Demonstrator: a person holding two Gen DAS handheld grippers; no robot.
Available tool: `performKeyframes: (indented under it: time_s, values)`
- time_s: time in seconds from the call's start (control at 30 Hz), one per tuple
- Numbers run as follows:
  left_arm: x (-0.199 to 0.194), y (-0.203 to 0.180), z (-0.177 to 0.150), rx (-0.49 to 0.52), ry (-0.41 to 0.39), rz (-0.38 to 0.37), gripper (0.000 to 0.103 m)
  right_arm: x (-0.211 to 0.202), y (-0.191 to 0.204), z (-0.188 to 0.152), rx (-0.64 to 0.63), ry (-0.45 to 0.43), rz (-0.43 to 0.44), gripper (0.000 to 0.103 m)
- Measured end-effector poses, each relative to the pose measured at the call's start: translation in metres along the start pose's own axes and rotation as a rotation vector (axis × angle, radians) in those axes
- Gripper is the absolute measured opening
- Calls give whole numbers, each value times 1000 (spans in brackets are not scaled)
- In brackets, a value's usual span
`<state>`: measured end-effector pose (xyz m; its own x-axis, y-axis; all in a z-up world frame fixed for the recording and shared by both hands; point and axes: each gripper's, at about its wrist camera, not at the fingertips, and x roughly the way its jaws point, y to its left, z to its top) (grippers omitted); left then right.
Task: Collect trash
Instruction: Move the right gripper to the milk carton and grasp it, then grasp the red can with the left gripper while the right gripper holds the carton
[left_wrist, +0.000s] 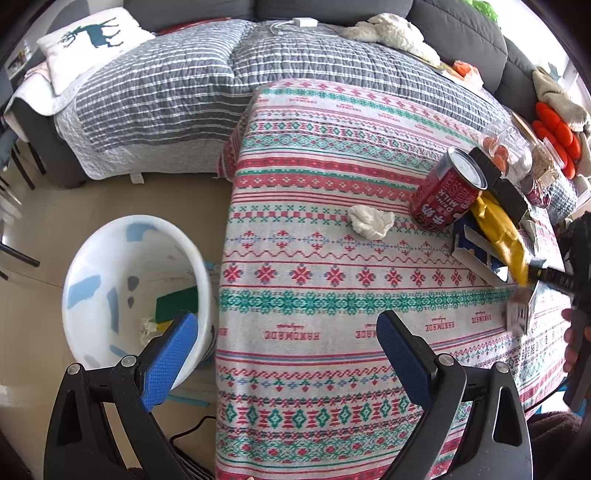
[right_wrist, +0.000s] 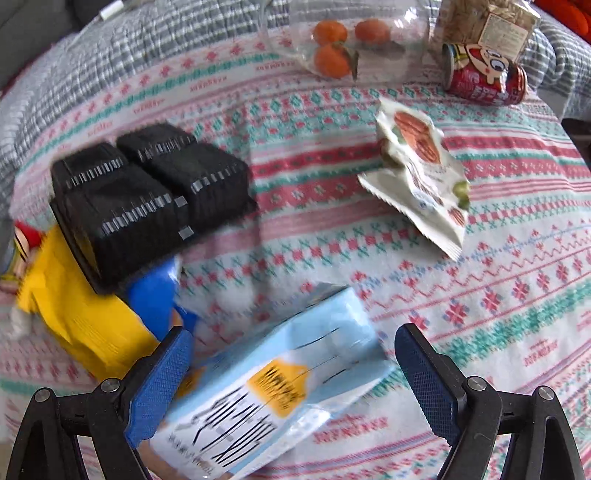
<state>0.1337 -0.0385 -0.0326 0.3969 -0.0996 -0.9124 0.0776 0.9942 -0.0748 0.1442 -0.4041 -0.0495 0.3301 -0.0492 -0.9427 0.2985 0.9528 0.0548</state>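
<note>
Between the spread blue pads of the right gripper (right_wrist: 293, 373) lies a pale blue carton (right_wrist: 280, 384), tilted on the patterned tablecloth (right_wrist: 480, 295) near the table's front edge; the jaws stand wide and grip nothing, the left pad close to or touching the carton, the right pad apart from it. To do this step well, the gripper should centre over the carton's narrower faces and close squarely, since a slanted box may squirm out. Just beyond, toward the left edge, a yellow wrapper (right_wrist: 85, 325) and a blue wrapper (right_wrist: 151, 299) sit partly under a black ribbed tray (right_wrist: 147, 199). Farther right lies a crumpled snack packet (right_wrist: 421, 173); at the far edge, a red can (right_wrist: 484, 81) on its side. The left gripper (left_wrist: 284, 350), equally wide and empty, hovers over the table's left edge beside the white bin (left_wrist: 92, 295) on the floor, with a crumpled tissue (left_wrist: 371, 220) and another red can (left_wrist: 448, 190) beyond.
</note>
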Motion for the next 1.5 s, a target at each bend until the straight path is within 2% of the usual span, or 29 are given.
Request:
performKeyframes:
  time_s: [0.1, 0.23, 0.3, 0.4, 0.53, 0.67, 0.87, 1.07, 1.27, 1.5]
  values:
    - [2, -10, 1, 14, -1, -4, 99, 11, -8, -8, 6, 48, -9, 92]
    - [6, -20, 2, 28, -3, -15, 99, 22, -17, -14, 62, 121, 58, 91]
    - [6, -25, 3, 32, -11, -31, 99, 20, -15, -15, 55, 104, 39, 83]
    - [6, -34, 7, 41, -36, -58, 99, 16, -15, -15, 61, 87, 79, 69]
    - [5, -48, 17, 51, -78, -91, 99, 4, -20, -16, 55, 48, 113, 62]
    - [5, -63, 33, 7, -130, -178, 98, -14, -26, -16, 41, -4, 103, 61]
    - [17, -105, 53, 41, -199, -265, 83, -35, -32, -13, 43, -57, 100, 61]
    - [29, -134, 64, 100, -282, -219, 78, -31, -43, -5, 70, -59, 120, 62]
    - [46, -137, 73, 96, -282, -203, 58, -30, -49, 2, 76, -64, 123, 62]
    - [31, -127, 68, 90, -313, -230, 56, -37, -44, 10, 88, -82, 149, 62]
